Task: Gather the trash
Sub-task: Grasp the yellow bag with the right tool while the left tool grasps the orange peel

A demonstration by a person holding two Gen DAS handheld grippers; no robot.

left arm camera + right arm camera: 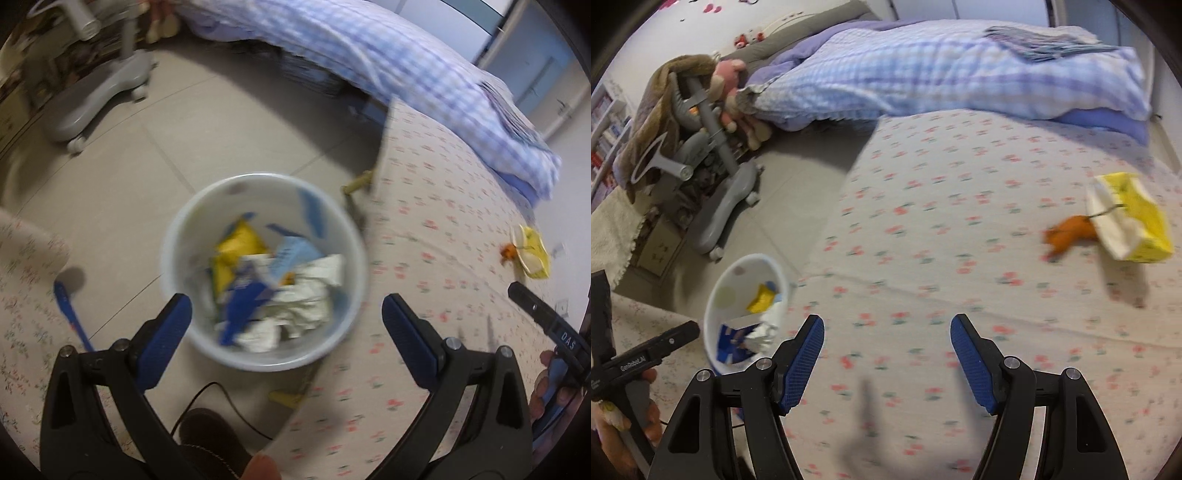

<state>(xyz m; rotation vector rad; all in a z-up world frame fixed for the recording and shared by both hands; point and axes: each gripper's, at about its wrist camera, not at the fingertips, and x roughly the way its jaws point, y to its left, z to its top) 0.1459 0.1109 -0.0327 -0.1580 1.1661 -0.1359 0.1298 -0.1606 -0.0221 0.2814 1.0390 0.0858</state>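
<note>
Both my blue-padded grippers, left (pixel 286 317) and right (pixel 886 341), gape empty; round white plastic bin (pixel 177 236) sits bedside so the yellow carton (pixel 1134 218) drops in easily.

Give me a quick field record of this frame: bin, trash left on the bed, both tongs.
bin: white bin on the floor beside the bed, holding wrappers and crumpled paper
trash left: yellow carton and orange scrap on the floral sheet
left tongs: open, empty, over the bin
right tongs: open, empty, over the sheet
</note>
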